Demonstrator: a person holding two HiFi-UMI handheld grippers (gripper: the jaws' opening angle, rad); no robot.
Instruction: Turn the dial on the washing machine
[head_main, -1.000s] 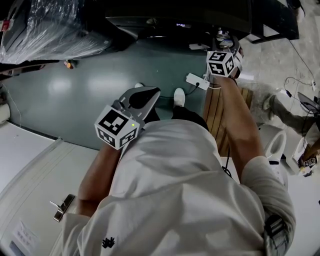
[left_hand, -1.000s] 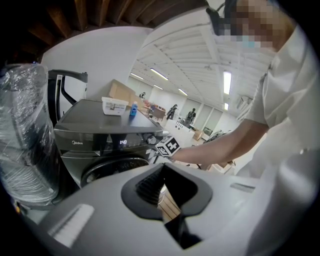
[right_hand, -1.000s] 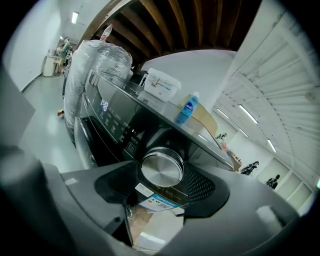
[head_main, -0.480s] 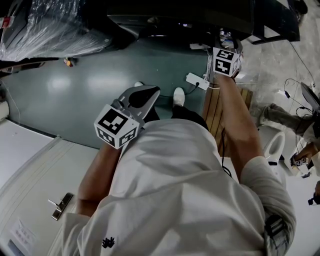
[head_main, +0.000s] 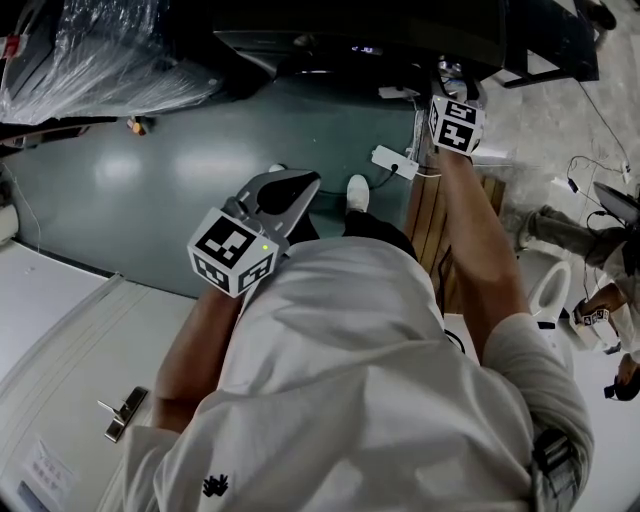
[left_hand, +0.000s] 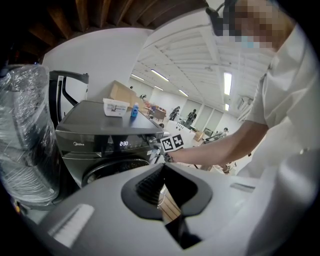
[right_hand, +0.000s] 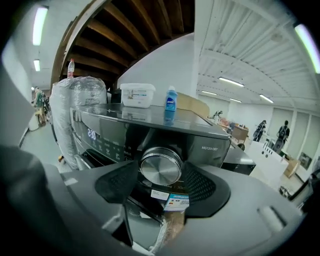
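The dark washing machine fills the right gripper view, its round silver dial at the centre. My right gripper is open, one pad on each side of the dial with only slim gaps; I cannot tell if they touch it. The head view puts that gripper at the machine's front, arm stretched out. My left gripper hangs over the floor, shut on nothing. Its own view shows the machine farther off, the right gripper's marker cube in front of it.
A white tub and a blue bottle stand on the machine's top. A plastic-wrapped bundle sits left of the machine. A white power strip and wooden slats lie on the floor below the right arm.
My right gripper has moved a little farther forward and to the right, closer to the machine's front. The left gripper has stayed put.
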